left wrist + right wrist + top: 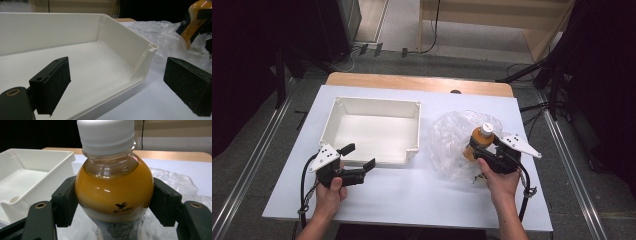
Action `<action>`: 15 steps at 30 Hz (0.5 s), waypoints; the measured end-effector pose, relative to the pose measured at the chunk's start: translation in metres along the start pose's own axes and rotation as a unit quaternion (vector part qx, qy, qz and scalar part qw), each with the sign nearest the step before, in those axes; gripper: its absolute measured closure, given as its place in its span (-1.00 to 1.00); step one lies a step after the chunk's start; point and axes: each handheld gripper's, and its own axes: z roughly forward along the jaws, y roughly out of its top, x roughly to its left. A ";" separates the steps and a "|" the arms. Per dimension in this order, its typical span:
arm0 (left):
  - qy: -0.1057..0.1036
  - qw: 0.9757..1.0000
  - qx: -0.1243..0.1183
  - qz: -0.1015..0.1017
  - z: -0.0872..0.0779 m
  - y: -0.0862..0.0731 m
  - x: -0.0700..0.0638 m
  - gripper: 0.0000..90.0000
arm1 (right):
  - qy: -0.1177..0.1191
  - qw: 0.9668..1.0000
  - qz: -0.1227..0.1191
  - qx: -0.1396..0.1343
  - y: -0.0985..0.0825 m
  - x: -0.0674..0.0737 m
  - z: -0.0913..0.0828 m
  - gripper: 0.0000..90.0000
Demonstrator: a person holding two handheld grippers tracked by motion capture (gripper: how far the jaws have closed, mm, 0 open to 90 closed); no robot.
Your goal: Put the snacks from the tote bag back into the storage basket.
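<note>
A person's two forearms come in from the near edge of a white counter (412,195), each hand holding a black two-fingered gripper; the right hand (499,180) is wrapped around the right gripper (481,145), which points away from the person and a little leftward; its fingers (65,202) press on both sides of a small clear plastic bottle of orange drink with a white screw cap (113,192), gripping it at the rounded shoulder above the label; the bottle stands upright on a crumpled clear plastic bag (452,140) at the right of the counter, just beside the tray. The left hand (331,192) holds the left gripper (358,156) low and angled toward the right, at the near edge of a white rectangular plastic tray (412,150); its fingers (53,83) stand wide apart with nothing held; one hangs over the tray's floor, the other outside the near right corner, so the tray wall lies between them untouched.
</note>
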 end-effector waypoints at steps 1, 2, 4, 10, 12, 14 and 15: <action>0.003 1.000 0.001 0.001 -0.001 -0.001 0.002 -0.84 | 0.001 1.000 0.001 -0.001 0.001 -0.001 -0.001 -0.30; 0.006 1.000 0.001 0.001 -0.002 -0.002 0.003 -0.84 | 0.001 1.000 0.000 -0.002 0.003 -0.001 -0.003 -0.30; 0.009 1.000 0.003 0.001 -0.002 -0.003 0.005 -0.84 | 0.001 1.000 0.002 -0.003 0.006 0.000 -0.005 -0.30; 0.011 1.000 0.000 0.000 -0.006 -0.005 0.012 -0.84 | 0.006 1.000 -0.002 -0.005 0.015 0.004 -0.009 -0.30; 0.012 1.000 -0.001 0.000 -0.008 -0.005 0.013 -0.84 | 0.008 1.000 -0.002 -0.007 0.019 0.007 -0.011 -0.30; 0.011 1.000 -0.002 0.002 -0.011 -0.005 0.015 -0.84 | 0.010 1.000 -0.004 -0.009 0.023 0.009 -0.014 -0.30; 0.010 1.000 -0.003 0.002 -0.012 -0.005 0.016 -0.84 | 0.011 1.000 -0.003 -0.011 0.025 0.010 -0.014 -0.31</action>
